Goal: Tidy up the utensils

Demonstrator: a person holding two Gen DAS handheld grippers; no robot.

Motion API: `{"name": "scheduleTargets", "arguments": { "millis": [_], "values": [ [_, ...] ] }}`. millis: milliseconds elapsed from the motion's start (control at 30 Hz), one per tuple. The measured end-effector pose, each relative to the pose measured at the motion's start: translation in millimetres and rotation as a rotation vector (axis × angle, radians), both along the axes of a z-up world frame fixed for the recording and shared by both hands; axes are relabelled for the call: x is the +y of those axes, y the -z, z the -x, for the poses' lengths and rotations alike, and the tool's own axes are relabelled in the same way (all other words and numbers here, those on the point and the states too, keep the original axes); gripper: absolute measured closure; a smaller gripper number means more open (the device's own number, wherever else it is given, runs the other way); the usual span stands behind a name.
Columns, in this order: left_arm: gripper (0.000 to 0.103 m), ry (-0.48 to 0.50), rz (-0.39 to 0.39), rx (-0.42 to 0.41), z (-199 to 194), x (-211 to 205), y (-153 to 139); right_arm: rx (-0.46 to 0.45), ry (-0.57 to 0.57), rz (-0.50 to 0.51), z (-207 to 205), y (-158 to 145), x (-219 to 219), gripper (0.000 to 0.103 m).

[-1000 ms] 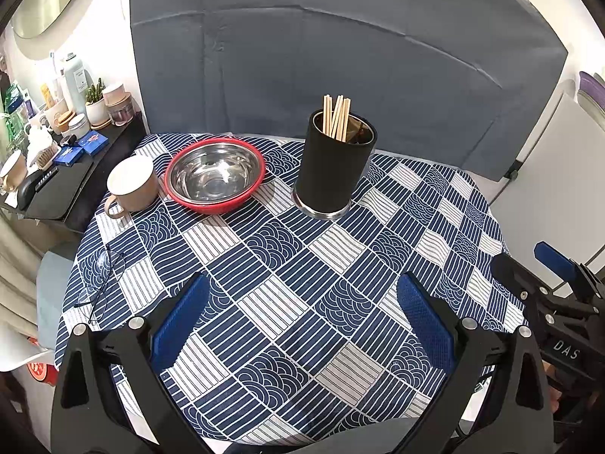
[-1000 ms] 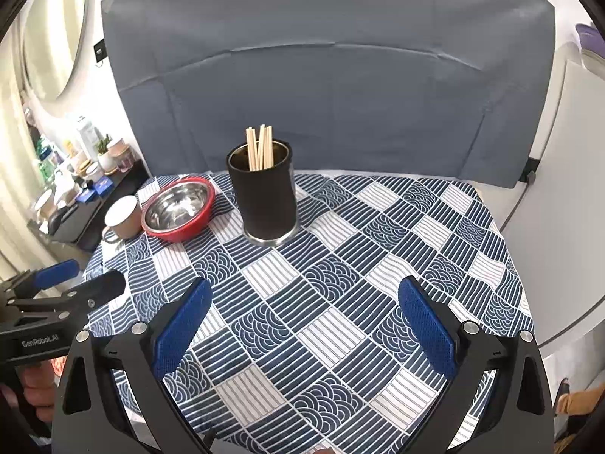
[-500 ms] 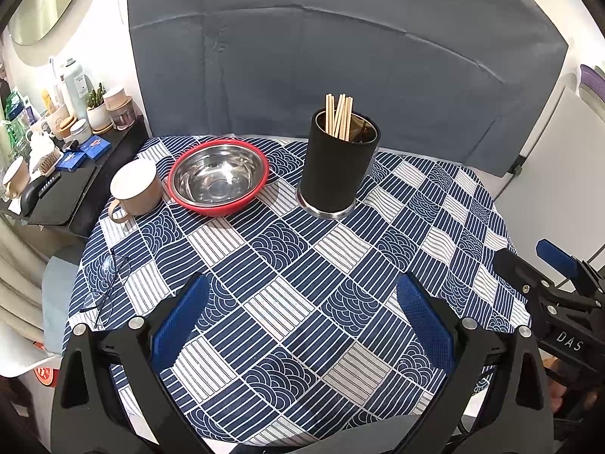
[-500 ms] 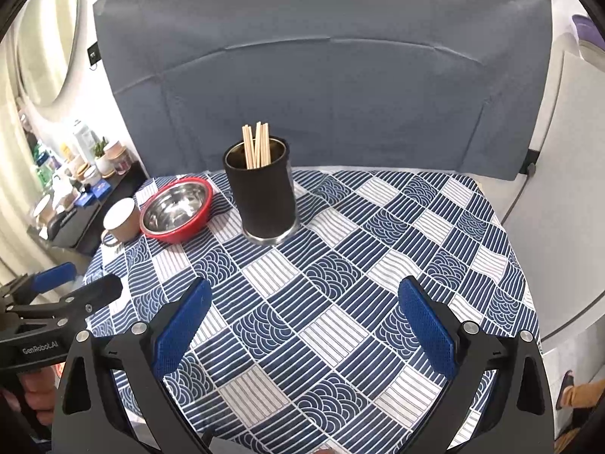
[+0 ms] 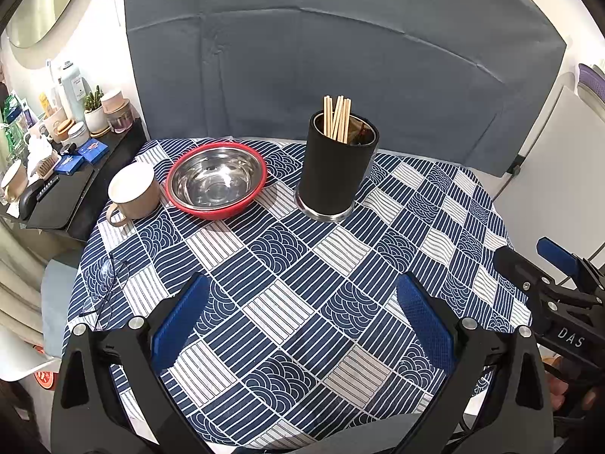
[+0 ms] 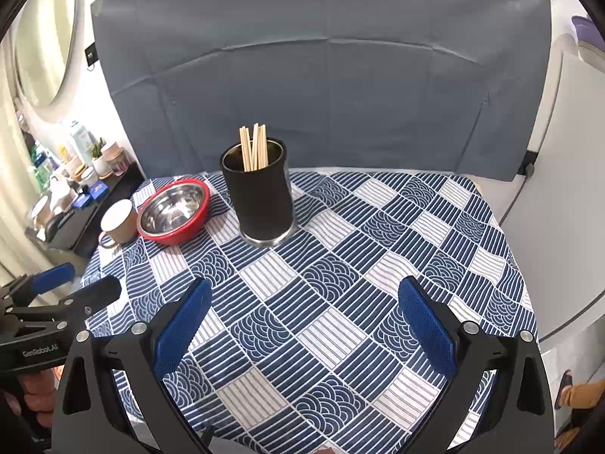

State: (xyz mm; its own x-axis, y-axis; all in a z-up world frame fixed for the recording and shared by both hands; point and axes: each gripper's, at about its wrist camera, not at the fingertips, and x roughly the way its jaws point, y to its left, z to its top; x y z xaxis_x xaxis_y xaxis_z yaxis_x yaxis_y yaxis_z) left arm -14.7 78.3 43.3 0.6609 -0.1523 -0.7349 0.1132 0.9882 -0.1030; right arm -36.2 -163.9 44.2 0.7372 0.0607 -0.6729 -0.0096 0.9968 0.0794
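Observation:
A black cylindrical holder (image 5: 334, 172) (image 6: 261, 196) stands upright at the far middle of the table, with several wooden chopsticks (image 5: 336, 117) (image 6: 254, 147) standing in it. My left gripper (image 5: 302, 321) is open and empty above the near edge of the table, well short of the holder. My right gripper (image 6: 302, 321) is open and empty too, over the near right part. Each gripper shows at the side of the other's view: the right one (image 5: 548, 276), the left one (image 6: 64, 287).
A red bowl with a steel inside (image 5: 217, 179) (image 6: 174, 210) and a beige mug (image 5: 132, 191) (image 6: 117, 221) sit left of the holder. Glasses (image 5: 104, 287) lie at the left edge. The table has a blue patterned cloth (image 5: 287, 265). A cluttered side shelf (image 5: 56, 174) stands left.
Both views have drawn back and risen a little, so the holder and bowl look slightly farther. Both grippers stay open and empty.

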Motion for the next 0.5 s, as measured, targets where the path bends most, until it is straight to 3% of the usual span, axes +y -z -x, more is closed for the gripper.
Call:
{"name": "scheduleTargets", "arguments": {
  "millis": [267,500],
  "values": [
    [0.006,-0.02,-0.007,0.004,-1.7,1.0,0.4,-0.002,0.002,0.001,-0.2,-0.6,-0.1,0.008],
    [0.006,0.001,-0.028,-0.039,1.5,-4.9,-7.4,0.002,0.004,-0.005,-1.1,-1.0,-1.6,0.008]
  ]
}}
